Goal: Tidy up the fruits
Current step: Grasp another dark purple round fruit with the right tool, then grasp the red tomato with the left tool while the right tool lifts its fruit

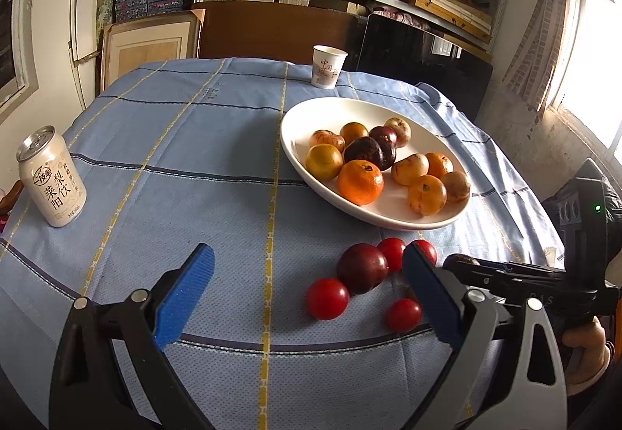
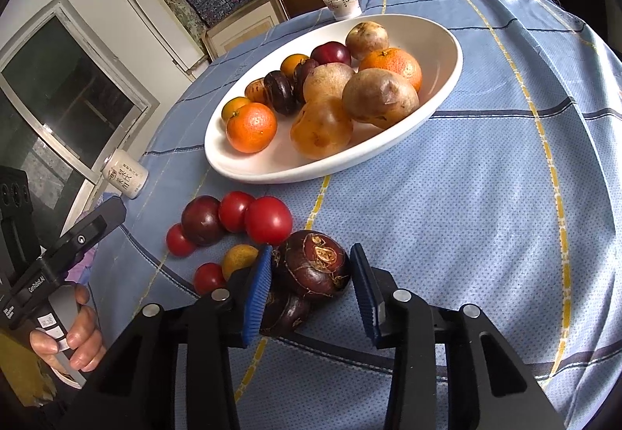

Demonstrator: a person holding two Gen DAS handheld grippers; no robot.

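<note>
Fruits are being gathered into the white dish (image 2: 447,80) on the blue-checked tabletop (image 2: 505,177). A dark water chestnut (image 2: 317,264) just in front of the dish is bracketed by the right tongs (image 2: 311,298), the left pad touching, the right pad narrowly apart; closing and lifting would come next. The left tongs (image 1: 307,294) are held wide open, empty, near loose tomatoes (image 1: 327,298). Chinese characters are carried by the can (image 1: 52,179) and the paper cup (image 1: 327,66).
</note>
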